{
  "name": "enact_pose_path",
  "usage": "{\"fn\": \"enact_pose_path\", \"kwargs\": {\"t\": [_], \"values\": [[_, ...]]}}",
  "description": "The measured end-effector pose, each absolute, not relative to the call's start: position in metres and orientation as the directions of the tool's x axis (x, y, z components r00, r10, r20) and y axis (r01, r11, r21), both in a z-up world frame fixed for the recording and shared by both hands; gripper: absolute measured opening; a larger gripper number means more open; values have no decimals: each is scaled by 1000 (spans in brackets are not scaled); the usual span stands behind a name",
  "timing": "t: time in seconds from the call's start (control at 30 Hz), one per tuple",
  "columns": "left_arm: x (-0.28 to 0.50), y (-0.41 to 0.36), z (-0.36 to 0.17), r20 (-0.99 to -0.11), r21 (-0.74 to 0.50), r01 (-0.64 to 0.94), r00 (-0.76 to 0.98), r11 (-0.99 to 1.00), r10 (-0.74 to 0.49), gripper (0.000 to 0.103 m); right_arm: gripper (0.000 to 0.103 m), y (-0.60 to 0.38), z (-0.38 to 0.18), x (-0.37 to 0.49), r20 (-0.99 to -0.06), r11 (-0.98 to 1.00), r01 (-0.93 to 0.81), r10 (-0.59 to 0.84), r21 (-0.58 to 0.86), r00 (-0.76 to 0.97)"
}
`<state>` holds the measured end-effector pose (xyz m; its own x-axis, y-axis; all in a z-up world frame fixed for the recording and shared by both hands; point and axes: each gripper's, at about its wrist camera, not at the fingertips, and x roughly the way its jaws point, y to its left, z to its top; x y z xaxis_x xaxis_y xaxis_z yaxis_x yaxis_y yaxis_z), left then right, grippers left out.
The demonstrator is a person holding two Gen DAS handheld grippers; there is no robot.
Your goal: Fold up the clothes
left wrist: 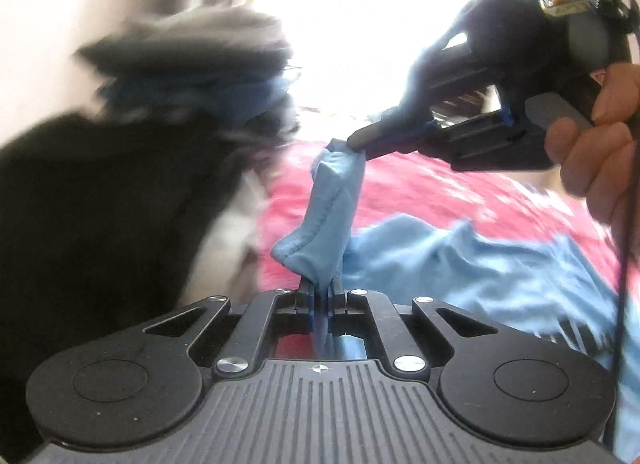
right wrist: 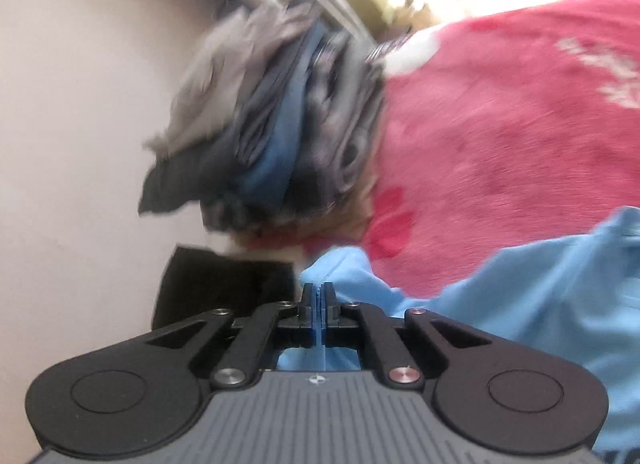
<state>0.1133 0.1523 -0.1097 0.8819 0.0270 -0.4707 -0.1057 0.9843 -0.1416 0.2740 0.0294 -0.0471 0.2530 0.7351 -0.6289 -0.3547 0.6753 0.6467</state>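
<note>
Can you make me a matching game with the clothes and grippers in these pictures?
Things:
1. light blue garment
2. blanket
3. pile of clothes
4. left gripper

Descriptions:
A. pink-red, spread underneath
B. grey and blue, stacked by the wall
C. shut on cloth
D. pinched by both grippers, the right gripper too

Pairs: 1-D, 2-A, 3-B, 4-C

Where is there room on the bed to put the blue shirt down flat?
The bare pink blanket, between the pile of folded clothes and the light blue shirt, looks free. It is crowded by the wall, where the pile and a black garment sit. Both grippers are shut on the shirt.
</note>
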Motion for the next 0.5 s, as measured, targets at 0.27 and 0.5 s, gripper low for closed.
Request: {"fn": "enact_pose_path", "kwargs": {"t": [0.27,0.5], "values": [[101,122,-115,-522,57,200,841,978,-142,15,6,-59,-89,263,-666,743,-189,662,642,343],[87,118,-107,-505,74,298,834,952,-222,28,8,-92,-112,260,-692,760,-72,623,646,366]]}}
